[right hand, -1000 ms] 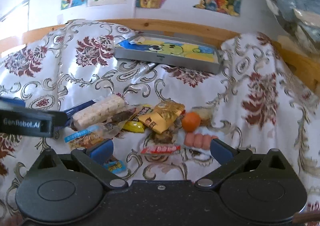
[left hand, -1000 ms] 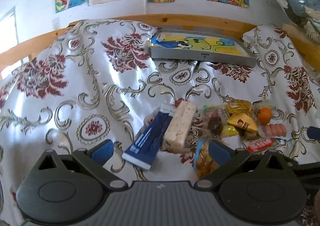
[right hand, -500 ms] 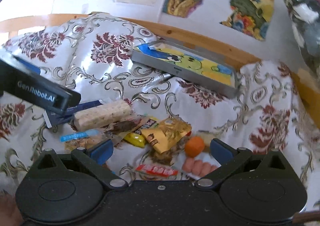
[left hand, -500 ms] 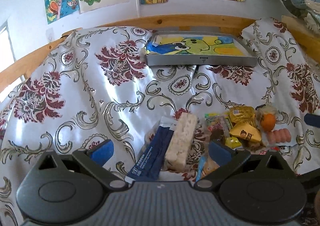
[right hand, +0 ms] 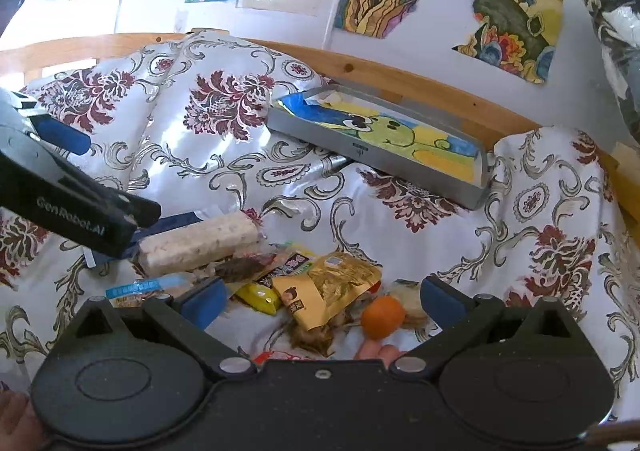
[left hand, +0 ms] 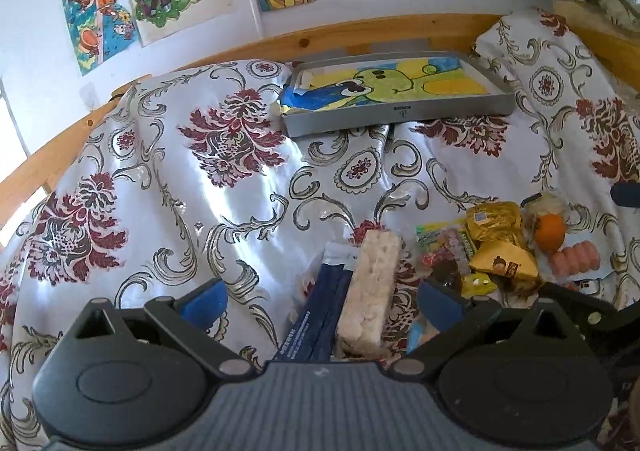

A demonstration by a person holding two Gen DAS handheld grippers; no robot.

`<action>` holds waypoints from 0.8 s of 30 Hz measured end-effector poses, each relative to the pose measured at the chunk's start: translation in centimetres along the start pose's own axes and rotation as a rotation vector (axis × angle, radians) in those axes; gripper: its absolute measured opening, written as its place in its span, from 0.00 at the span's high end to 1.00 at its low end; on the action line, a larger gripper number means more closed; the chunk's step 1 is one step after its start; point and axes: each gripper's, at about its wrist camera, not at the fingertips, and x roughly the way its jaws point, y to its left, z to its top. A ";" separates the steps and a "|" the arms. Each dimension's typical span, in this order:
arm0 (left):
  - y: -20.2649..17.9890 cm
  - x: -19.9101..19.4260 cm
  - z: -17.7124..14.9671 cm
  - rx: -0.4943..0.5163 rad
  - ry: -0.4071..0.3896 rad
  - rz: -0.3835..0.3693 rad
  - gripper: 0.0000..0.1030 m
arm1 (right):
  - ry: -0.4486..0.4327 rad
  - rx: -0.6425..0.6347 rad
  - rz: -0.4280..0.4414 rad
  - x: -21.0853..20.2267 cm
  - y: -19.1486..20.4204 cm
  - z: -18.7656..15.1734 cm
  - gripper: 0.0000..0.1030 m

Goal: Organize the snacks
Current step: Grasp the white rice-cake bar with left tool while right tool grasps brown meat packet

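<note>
Both sets of jaws spread wide, nothing held. Snacks piled loose on the bedspread [left hand: 224, 207], tray [left hand: 400, 113] well apart at the far side, nothing in it yet.

Left gripper [left hand: 322, 299] sits just over the rice bar [left hand: 372, 291] w/ the blue pack [left hand: 324, 311] touching its left side. Right gripper [right hand: 320, 297] is over the yellow bag [right hand: 332, 287] and orange [right hand: 382, 317].

Suggested:
- The bar is prob best taken 1st, pinched across its short width near the middle, w/o catching the blue pack.
- Jaws should be lowered straight; the soft cloth may bunch.
- Light squeeze, the bar looks crumbly.
- The orange may roll, approach w/ care.
</note>
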 end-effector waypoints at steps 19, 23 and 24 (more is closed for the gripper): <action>2.5 3.3 -1.1 0.042 0.046 -0.082 0.00 | 0.081 0.092 0.184 4.1 -0.2 -0.4 0.01; 2.6 4.7 -1.0 0.033 0.069 -0.135 0.00 | 0.075 0.088 0.171 5.0 -0.3 -0.6 0.01; 2.5 5.0 -1.0 0.035 0.071 -0.142 0.01 | 0.073 0.087 0.169 5.3 -0.3 -0.6 0.01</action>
